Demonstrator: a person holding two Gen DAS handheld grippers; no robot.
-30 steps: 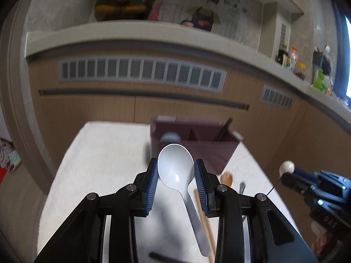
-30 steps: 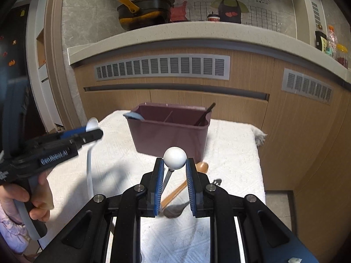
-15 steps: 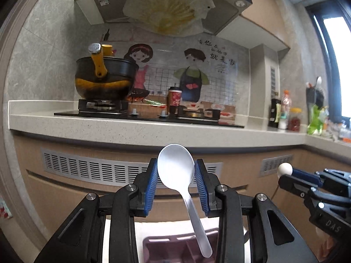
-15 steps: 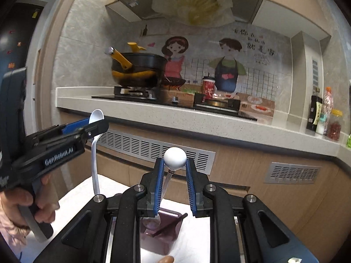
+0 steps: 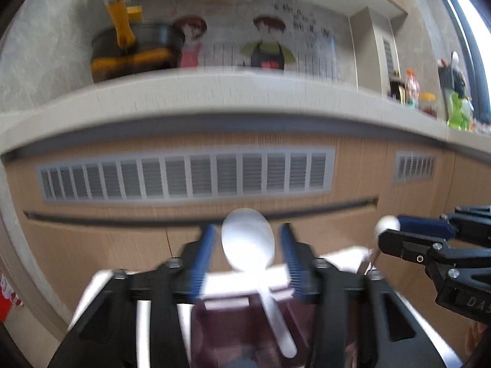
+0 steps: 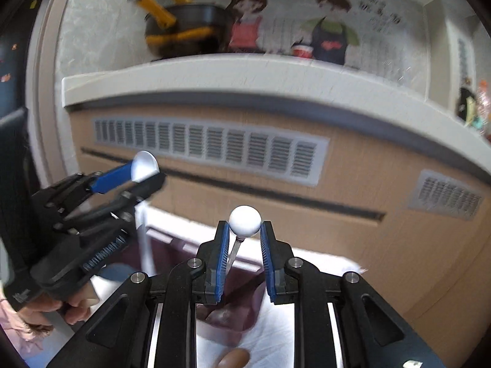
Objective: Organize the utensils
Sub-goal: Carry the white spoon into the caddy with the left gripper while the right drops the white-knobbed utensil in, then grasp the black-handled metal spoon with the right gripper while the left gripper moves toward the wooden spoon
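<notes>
Left wrist view: the picture is blurred. The left gripper (image 5: pixel 247 259) is seen with a white spoon (image 5: pixel 248 247) between its blue pads (image 5: pixel 205 253). A narrow gap shows on each side of the bowl, so it cannot be told whether the spoon is clamped. The bowl stands up and the handle slants down into a maroon utensil box (image 5: pixel 245 331) directly below. The box rests on a white cloth (image 5: pixel 92 288). At the right edge the right gripper (image 5: pixel 396 239) is seen with a white ball (image 5: pixel 387 225) at its tip.

Right wrist view: the right gripper (image 6: pixel 245 245) is closed on a round white knob (image 6: pixel 245 221), which is pinched at the tips of the blue pads (image 6: pixel 221 260). A thin metal stem (image 6: pixel 233 253) hangs from the knob toward the maroon box (image 6: pixel 227 300) beneath. At the left edge the left gripper (image 6: pixel 122 184) is held by a hand (image 6: pixel 61 309), with the spoon bowl (image 6: pixel 143 165) at its tip and the handle pointing down at the box's left end. A brown wooden tip (image 6: pixel 233 358) lies on the cloth (image 6: pixel 270 337) at the bottom edge. A kitchen counter (image 6: pixel 245 73) with a black and yellow pot (image 6: pixel 184 30) is seen behind.
</notes>
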